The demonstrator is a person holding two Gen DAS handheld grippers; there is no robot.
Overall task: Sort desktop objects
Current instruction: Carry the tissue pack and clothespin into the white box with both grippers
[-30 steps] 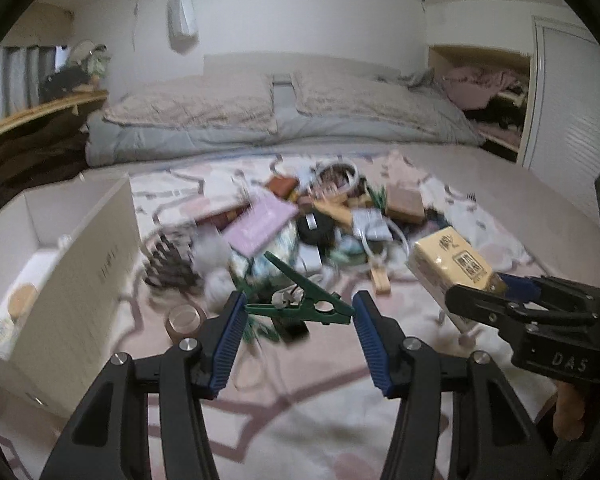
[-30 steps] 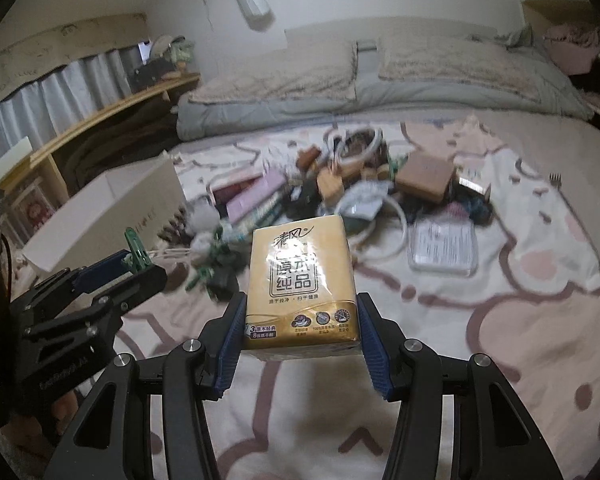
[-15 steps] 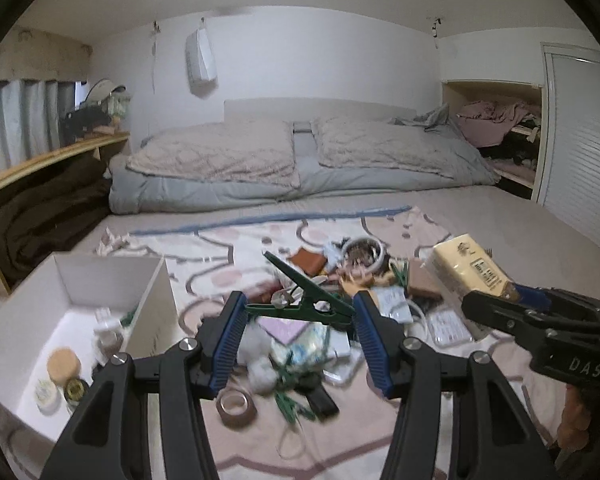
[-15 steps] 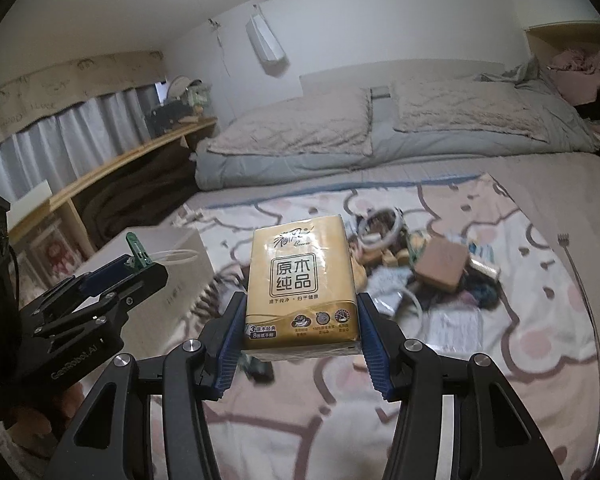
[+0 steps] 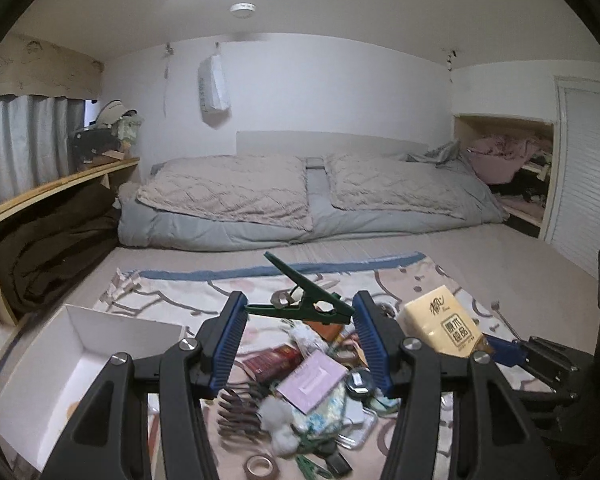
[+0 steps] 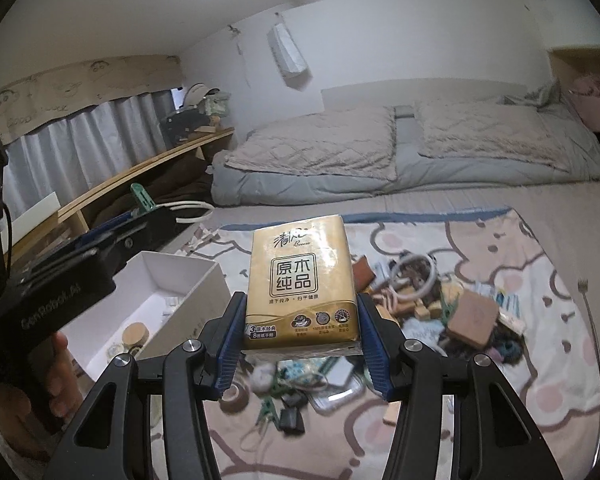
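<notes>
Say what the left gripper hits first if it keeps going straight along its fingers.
Probably the patterned blanket, near its far blue edge. The left gripper, shut on the green clip, points slightly downward over the clutter pile, apparently clearing it. Beyond lies the bedding. Depth is unclear.

Tissue pack [image 6: 302, 280]: glossy gold plastic film. Clothes peg [image 5: 304, 304]: smooth green plastic. Right gripper [image 6: 300, 334] pads [image 6: 231, 338]: ribbed blue rubber-like, on matt black plastic arms. Box [image 5: 80, 356]: matt white card. Rug [image 6: 520, 248]: soft printed cloth.
</notes>
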